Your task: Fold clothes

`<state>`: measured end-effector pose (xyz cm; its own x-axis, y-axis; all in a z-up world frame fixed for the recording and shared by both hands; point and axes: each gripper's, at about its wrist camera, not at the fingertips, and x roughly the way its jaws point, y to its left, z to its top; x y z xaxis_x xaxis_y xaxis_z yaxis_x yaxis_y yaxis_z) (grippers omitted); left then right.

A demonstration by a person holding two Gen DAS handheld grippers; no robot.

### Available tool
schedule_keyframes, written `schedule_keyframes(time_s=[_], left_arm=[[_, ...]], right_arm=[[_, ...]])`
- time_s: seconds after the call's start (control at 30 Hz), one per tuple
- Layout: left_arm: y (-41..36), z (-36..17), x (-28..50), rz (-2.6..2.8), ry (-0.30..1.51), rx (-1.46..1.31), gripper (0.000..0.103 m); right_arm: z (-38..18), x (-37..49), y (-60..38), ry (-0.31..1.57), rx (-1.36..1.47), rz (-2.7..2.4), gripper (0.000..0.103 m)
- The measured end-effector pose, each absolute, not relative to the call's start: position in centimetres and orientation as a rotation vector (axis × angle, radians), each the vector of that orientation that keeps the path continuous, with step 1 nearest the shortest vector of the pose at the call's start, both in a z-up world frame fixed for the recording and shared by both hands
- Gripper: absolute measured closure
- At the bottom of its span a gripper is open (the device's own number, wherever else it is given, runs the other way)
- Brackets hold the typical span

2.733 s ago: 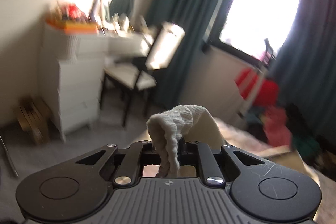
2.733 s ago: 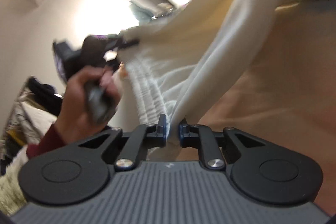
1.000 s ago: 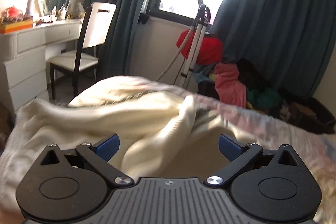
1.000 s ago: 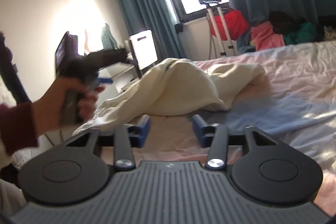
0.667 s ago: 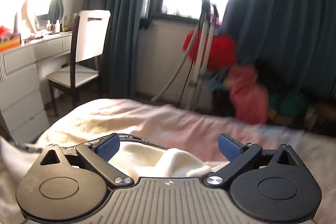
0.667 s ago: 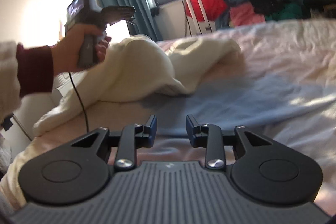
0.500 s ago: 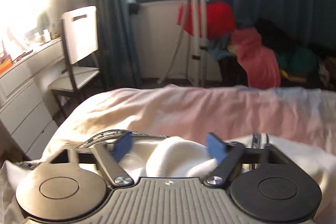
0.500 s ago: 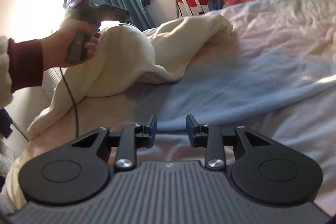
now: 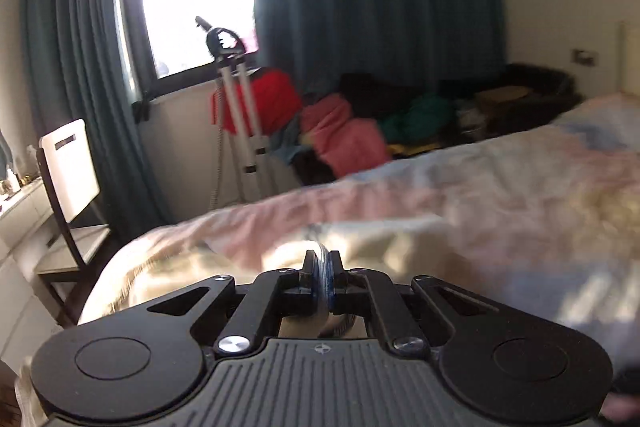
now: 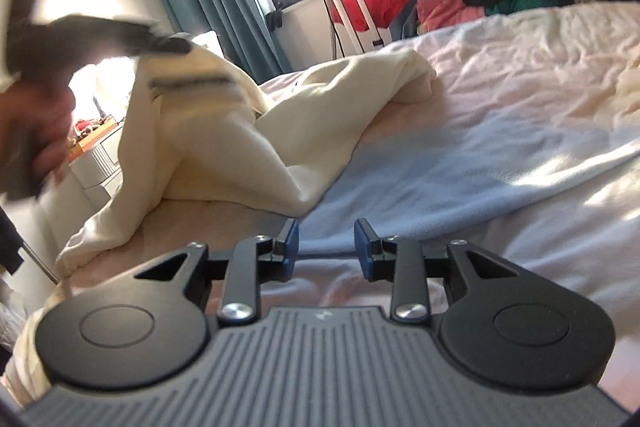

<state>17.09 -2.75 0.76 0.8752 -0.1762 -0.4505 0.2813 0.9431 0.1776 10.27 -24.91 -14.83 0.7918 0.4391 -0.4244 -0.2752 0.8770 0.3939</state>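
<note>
A cream garment [image 10: 256, 131] lies bunched on the bed, one part lifted at the left. In the right wrist view my left gripper [image 10: 176, 47] is blurred and pinches the garment's striped hem, holding it up. In the left wrist view the left gripper [image 9: 322, 267] is shut on a thin fold of that cream fabric [image 9: 224, 267], which spreads below it. My right gripper [image 10: 327, 247] is open and empty, low over the bed, just right of the garment's lower edge.
The bed [image 10: 500, 131] has a pink and pale blue cover. A white chair [image 9: 68, 163] and white drawers [image 10: 100, 163] stand at the left. A garment steamer stand [image 9: 236, 115] and a pile of clothes [image 9: 360, 123] sit under the window.
My left gripper has shut on the cream garment's hem and lifted it. My right gripper let go of the garment earlier and now hovers open over the bed.
</note>
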Motion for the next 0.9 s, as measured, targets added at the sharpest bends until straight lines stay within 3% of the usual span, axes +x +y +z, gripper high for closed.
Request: schedule_keyframes(time_s=[0.1,0.33,0.7,0.77,0.83,0.9], left_arm=[[-1.6,-1.6,11.3,-0.286,0.499,0.165,0.099],[-0.6,-8.0,6.4,-0.261,0.671,0.103,0.100],[2.0,-9.3,5.3,-0.294,0.629,-0.094,0.093],[2.4,-9.1,5.5,-0.295,0.628,-0.136,0.085],[2.9,-8.9,5.8,-0.288,0.610,-0.189,0.054],[3.3,-8.9,6.3,-0.284,0.586,-0.237,0.043]], right_arm=[[-14.2,9.0,-24.7,0.521,0.302,0.380,0.069],[-13.6,7.4,-23.7,0.525,0.316,0.373,0.069],[-13.6,6.9,-21.4,0.549,0.240,0.305,0.069],[-13.5,6.7,-21.1,0.541,0.221,0.314,0.069],[-13.5,6.6,-20.8,0.540,0.208,0.318,0.069],[-13.5,6.8,-20.8,0.546,0.218,0.319,0.069]])
